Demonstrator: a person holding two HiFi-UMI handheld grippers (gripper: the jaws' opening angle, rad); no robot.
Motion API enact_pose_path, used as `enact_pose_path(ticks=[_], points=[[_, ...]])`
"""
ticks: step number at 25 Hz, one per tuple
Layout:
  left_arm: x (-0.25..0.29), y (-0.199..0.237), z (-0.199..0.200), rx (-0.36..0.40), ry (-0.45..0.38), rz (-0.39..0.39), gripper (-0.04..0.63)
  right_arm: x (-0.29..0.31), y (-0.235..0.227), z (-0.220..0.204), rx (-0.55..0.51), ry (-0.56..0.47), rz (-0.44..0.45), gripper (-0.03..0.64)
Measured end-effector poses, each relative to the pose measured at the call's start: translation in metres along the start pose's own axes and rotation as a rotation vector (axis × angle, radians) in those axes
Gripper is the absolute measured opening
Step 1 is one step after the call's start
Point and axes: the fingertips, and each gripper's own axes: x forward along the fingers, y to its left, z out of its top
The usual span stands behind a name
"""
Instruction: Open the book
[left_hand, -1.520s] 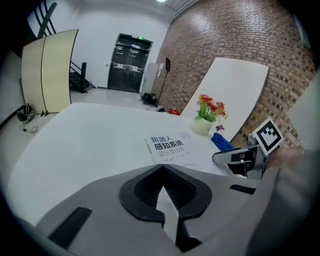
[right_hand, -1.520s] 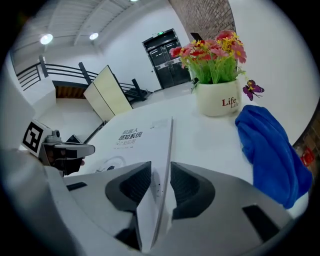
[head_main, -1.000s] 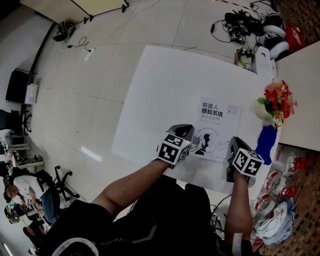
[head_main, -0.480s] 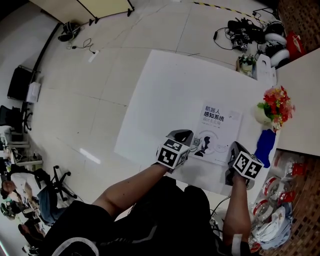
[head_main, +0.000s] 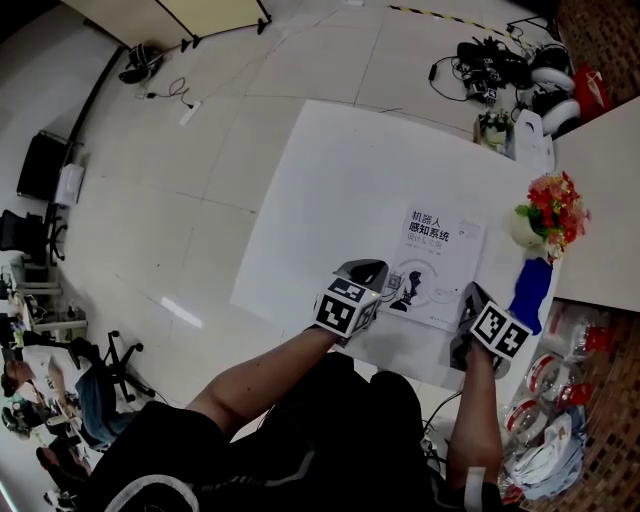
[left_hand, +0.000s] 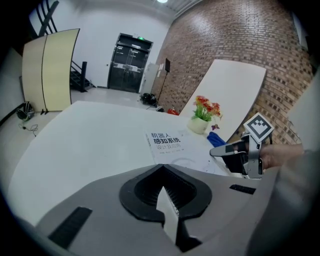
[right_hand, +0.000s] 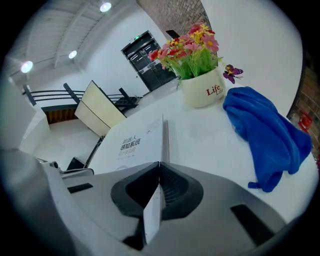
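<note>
The book (head_main: 432, 262) lies closed and flat on the white counter (head_main: 340, 180), toward the counter's near right part in the head view. Its cover is white and faces up, with bold dark Chinese title characters in its upper part, smaller grey lines under them, and a dark figure drawing with thin curved lines lower down. The title reads upright from the person's side. In the right gripper view its right edge shows as a thin, even side.
</note>
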Motion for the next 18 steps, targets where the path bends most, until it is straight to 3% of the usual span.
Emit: enact_pose_path(ticks=[7,14,18], points=[[-0.016,-0.001,0.016,-0.012,-0.05,0.014,-0.003,-0.026,0.04,0.02,-0.002,-0.043,0.074,0.002],[-0.063,-0.008,0.046,-0.014,-0.166,0.056,-0.003,-0.048,0.129,0.036,-0.082,-0.042,0.275,0.0],[-0.11,0.008,0.06,-0.022,-0.255,0.098,-0.003,-0.044,0.184,0.034,-0.175,-0.015,0.347,0.001]])
